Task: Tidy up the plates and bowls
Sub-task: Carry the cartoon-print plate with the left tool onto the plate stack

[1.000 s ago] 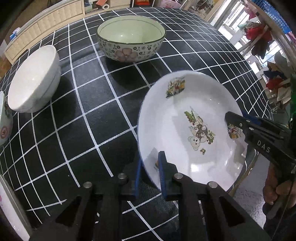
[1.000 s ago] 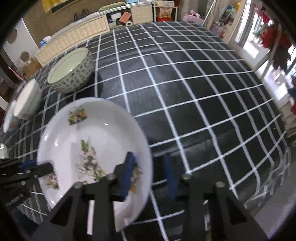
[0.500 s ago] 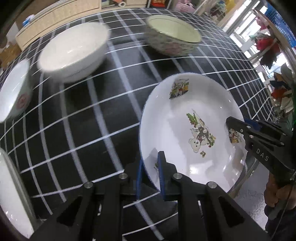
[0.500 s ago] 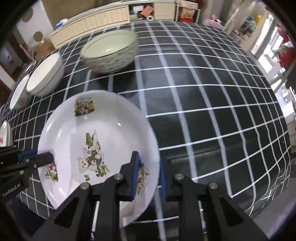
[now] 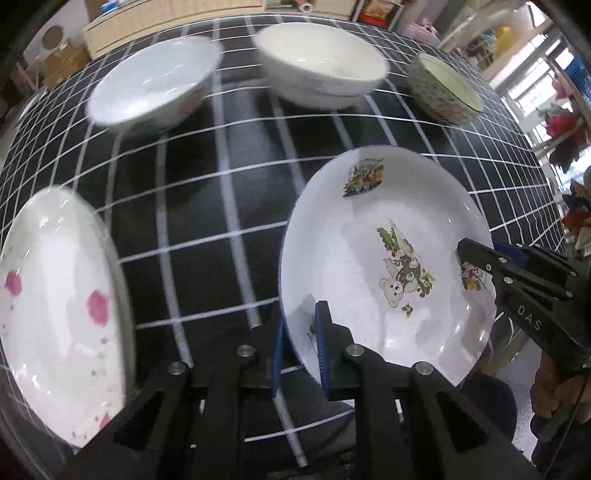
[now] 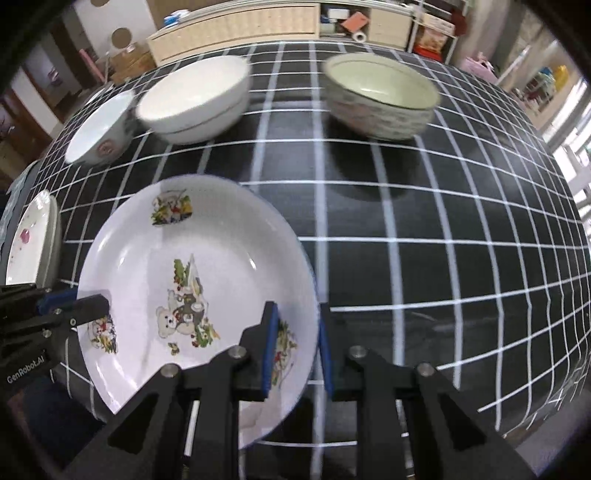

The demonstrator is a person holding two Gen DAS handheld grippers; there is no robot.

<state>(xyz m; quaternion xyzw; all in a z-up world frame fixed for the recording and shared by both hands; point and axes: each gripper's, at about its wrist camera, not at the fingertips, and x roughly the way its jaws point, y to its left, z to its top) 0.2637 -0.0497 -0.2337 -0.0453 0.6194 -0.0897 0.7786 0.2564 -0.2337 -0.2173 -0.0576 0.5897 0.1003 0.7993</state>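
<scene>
A white plate with a bear picture (image 5: 388, 229) hangs just above the table, held by both grippers. My left gripper (image 5: 299, 332) is shut on its left rim, one blue pad inside and one outside. My right gripper (image 6: 297, 332) is shut on the opposite rim of the same plate (image 6: 192, 258). A second white plate with pink flowers (image 5: 55, 295) lies on the table to the left. Behind stand a white bowl with a red mark (image 5: 155, 85), a plain white bowl (image 5: 321, 70) and a flower-patterned bowl (image 5: 443, 88).
The table wears a black cloth with white grid lines (image 5: 221, 184). Its near edge runs just below the grippers, and a hand (image 5: 554, 387) holds the right gripper. A low cabinet (image 6: 236, 22) stands beyond the far edge.
Both grippers have carried the bear plate leftward along the table. The bowls have slid right in view, and the pink-flowered plate has come into view at the left.
</scene>
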